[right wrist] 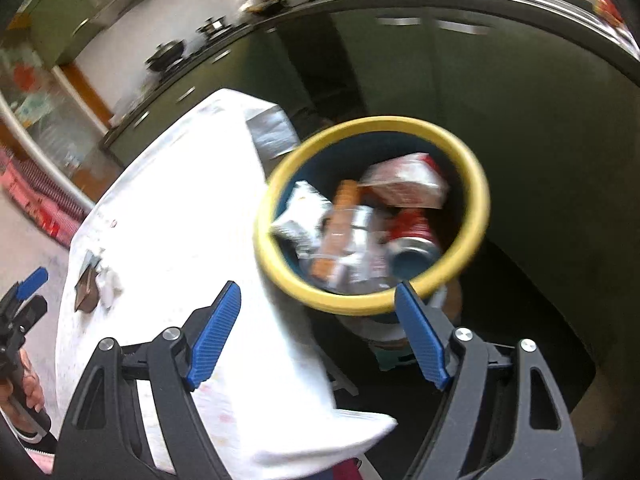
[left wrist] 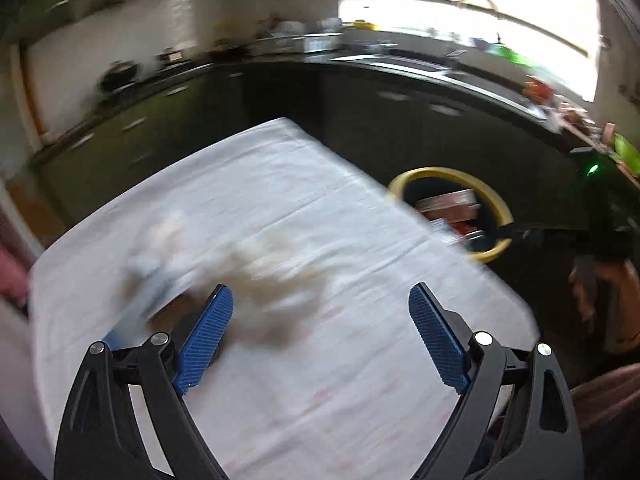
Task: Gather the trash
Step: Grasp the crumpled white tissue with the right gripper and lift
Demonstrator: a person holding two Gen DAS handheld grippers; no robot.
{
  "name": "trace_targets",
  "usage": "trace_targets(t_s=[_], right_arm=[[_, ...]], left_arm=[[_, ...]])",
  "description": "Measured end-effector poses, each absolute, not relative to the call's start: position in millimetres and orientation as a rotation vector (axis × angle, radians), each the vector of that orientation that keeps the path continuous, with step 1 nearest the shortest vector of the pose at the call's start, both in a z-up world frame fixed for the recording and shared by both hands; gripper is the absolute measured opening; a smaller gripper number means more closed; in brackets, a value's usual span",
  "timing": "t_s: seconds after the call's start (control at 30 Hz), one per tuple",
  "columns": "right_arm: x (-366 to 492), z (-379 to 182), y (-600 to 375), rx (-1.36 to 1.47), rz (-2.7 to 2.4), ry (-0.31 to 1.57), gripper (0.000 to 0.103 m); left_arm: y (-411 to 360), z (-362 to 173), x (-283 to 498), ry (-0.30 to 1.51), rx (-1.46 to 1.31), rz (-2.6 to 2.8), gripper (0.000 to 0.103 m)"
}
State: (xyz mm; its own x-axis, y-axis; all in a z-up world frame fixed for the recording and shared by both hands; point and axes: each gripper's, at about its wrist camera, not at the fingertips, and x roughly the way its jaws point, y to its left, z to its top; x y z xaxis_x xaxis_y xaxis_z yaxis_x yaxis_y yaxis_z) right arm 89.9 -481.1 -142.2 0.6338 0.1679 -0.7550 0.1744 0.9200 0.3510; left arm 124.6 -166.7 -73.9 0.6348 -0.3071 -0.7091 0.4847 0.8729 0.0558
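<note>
left gripper (left wrist: 320, 344) stood with jaws wide and nothing between them, above the white-clothed counter (left wrist: 304, 216); right gripper (right wrist: 318, 332) likewise wide and empty, over the counter's edge and just short of the yellow-rimmed bin (right wrist: 478, 184). the bin, beside the counter on the right-hand side, already held a red can (right wrist: 414, 234) and wrappers (right wrist: 308, 216). remaining trash, a brown scrap (right wrist: 86, 294) with crumpled white paper (right wrist: 109, 285), lay on the counter's left part, just ahead and left of the left gripper's fingers, too blurred there for its long axis to be read. the left hand was judged nearer; the bin lay well apart, across the counter to the right
</note>
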Motion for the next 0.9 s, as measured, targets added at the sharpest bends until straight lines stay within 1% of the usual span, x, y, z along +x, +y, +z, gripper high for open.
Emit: trace_targets(t_s=[0.1, 0.33, 0.57, 0.9], right_arm=[[106, -134, -446, 0.371, 0.073, 0.891, 0.075], [157, -119, -343, 0.251, 0.303, 0.897, 0.075], [203, -128, -263, 0.098, 0.359, 0.957, 0.075], [240, -151, -225, -0.009, 0.301, 1.022, 0.075]], left_arm=[[-120, -79, 119, 0.766, 0.223, -0.357, 0.089], [-45, -91, 105, 0.77, 0.132, -0.244, 0.089], [-24, -98, 99, 0.777, 0.087, -0.227, 0.089], [-12, -105, 97, 0.784, 0.057, -0.228, 0.089]])
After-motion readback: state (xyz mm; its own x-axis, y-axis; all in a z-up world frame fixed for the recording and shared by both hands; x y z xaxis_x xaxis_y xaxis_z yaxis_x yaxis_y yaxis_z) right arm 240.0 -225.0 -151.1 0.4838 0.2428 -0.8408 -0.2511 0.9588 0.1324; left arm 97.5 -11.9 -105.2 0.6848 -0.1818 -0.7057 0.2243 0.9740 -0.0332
